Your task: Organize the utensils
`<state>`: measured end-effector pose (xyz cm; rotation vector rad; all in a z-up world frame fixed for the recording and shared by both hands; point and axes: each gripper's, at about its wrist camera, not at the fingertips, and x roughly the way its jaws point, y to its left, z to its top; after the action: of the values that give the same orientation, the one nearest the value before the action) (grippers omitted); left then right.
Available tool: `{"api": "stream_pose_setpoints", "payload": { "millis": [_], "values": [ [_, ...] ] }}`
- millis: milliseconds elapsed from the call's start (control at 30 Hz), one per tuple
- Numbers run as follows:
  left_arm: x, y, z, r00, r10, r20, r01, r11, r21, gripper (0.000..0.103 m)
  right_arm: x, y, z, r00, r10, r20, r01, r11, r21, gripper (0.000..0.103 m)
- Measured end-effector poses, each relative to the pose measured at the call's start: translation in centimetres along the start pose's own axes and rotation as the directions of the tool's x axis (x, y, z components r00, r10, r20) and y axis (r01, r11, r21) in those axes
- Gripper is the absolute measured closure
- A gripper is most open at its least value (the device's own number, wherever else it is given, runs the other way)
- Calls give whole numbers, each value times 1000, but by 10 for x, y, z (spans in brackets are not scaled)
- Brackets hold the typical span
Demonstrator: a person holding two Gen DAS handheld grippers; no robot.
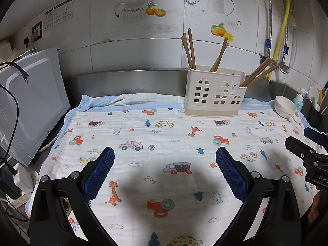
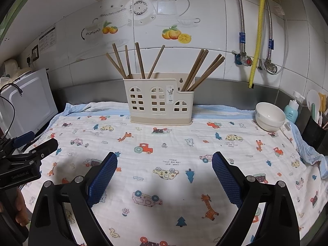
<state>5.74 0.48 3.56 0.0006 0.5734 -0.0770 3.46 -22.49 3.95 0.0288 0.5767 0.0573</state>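
A cream plastic utensil holder (image 1: 213, 96) (image 2: 160, 102) stands upright at the back of the printed cloth (image 1: 164, 135) (image 2: 164, 143). Several brown wooden chopsticks (image 1: 189, 49) (image 2: 139, 61) stand in its tall part, and several more (image 1: 258, 73) (image 2: 205, 69) lean right from its low part. My left gripper (image 1: 165, 157) is open and empty above the cloth, well in front of the holder. My right gripper (image 2: 165, 162) is open and empty too, also in front of the holder. Each gripper shows at the edge of the other's view (image 1: 303, 147) (image 2: 34, 145).
A white bowl (image 1: 285, 106) (image 2: 269, 116) sits on the cloth's back right corner. A blue pump bottle (image 2: 292, 110) and a dark cup with utensils (image 2: 315, 127) stand right of it. A white appliance (image 1: 30, 106) with cables stands at the left. Pipes and valves run down the tiled wall (image 2: 254, 41).
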Motion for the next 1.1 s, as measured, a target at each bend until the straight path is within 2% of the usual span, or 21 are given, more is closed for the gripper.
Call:
{"api": "stream_pose_setpoints", "payload": {
  "millis": [1100],
  "values": [
    [-1,-2,-3,1000,11,0,-11,1000,4,5,0,1,-1,1000,9,-2,-9,1000,1,13]
  ]
}}
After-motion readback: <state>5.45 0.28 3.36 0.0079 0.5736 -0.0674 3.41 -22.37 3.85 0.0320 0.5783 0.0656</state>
